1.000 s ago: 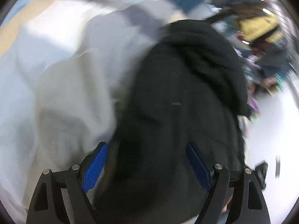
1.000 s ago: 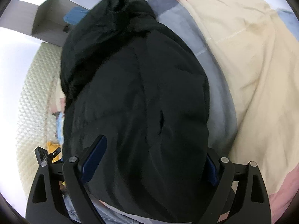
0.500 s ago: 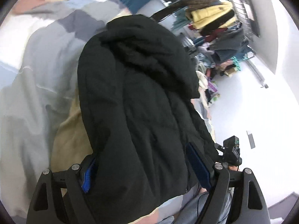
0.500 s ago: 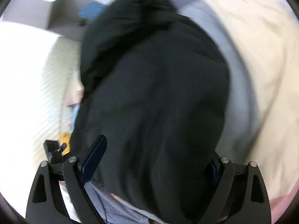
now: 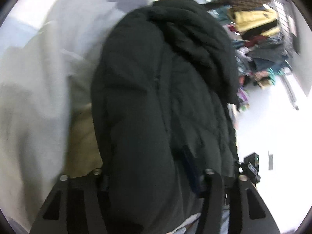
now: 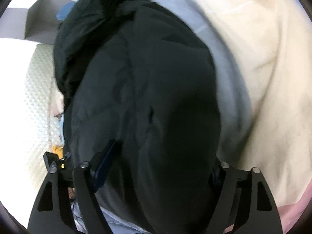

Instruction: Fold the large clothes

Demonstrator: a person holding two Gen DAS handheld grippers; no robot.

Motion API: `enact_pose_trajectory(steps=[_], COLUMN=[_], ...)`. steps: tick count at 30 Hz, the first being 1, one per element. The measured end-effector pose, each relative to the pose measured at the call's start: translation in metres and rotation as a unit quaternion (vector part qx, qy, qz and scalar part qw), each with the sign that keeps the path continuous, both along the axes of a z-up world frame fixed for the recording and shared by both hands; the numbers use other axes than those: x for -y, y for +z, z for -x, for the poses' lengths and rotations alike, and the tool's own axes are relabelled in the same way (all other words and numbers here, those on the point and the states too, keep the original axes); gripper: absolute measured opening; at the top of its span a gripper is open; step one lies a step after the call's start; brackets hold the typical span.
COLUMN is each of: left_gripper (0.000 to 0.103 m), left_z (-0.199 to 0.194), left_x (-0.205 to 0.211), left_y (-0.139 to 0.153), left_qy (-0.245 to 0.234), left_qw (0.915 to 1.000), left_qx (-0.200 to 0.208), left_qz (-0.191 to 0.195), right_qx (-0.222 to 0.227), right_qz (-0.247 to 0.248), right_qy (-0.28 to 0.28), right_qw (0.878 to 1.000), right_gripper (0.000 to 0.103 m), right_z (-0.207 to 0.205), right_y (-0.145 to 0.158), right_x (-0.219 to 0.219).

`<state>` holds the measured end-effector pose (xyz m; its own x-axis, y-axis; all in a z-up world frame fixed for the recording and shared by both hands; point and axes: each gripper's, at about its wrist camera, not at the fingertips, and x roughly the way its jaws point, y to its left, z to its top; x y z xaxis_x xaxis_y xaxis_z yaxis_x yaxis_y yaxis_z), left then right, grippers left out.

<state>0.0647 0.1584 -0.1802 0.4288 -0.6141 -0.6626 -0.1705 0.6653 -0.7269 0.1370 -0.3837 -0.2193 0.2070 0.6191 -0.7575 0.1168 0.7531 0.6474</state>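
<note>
Left wrist view: left gripper (image 5: pixel 148 177) clamped on the near hem of a bulky black padded hooded jacket (image 5: pixel 156 97); right gripper (image 6: pixel 161 167) likewise pinches that hem, jacket (image 6: pixel 140 89) stretching ahead over a pastel patchwork quilt (image 6: pixel 263 58). Likely soft, puffy, springy, slippery; grip thick seams.

Both grippers: matte black plastic frames, triangular cutouts in the outer arms, 2 silver round pins per side at the linkage joints. Left gripper (image 5: pixel 150 177): finger pads mostly buried, dark blue strip visible lower right of centre. Right gripper (image 6: pixel 159 167): dark blue fingers (image 6: pixel 104 165), left 1 clear, right 1 just an edge. Light blue-grey trouser fabric along the bottom of both frames.
</note>
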Motion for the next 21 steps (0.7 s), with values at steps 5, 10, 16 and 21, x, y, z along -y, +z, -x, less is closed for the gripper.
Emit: enact_pose_trajectory(steps=[5,10,16,21], left_gripper=[0.016,0.008,0.006,0.006], left_z=[0.003,0.019,0.038,0.070], left_x=[-0.003,-0.006,-0.021,-0.028], left_y=[0.017,0.029,0.061,0.102], left_qy=[0.012,0.038,0.045,0.047], left_qw=[0.9989,0.9965,0.9916,0.9841], left_qx=[0.045,0.074,0.116,0.160], left_qz=[0.001,-0.010,0.035,0.061], right_qx=[0.056,0.084,0.151,0.209], right_qz=[-0.002,-0.028,-0.055,-0.082], right_qy=[0.004,-0.027,-0.036,-0.039], right_qw=[0.998,0.996,0.986,0.974], right_gripper=[0.034,0.016,0.008,0.007], right_z=[0.006,0.014,0.028,0.062], right_y=[0.033,0.043,0.085,0.128], right_x=[-0.007,0.004,0.008,0.024])
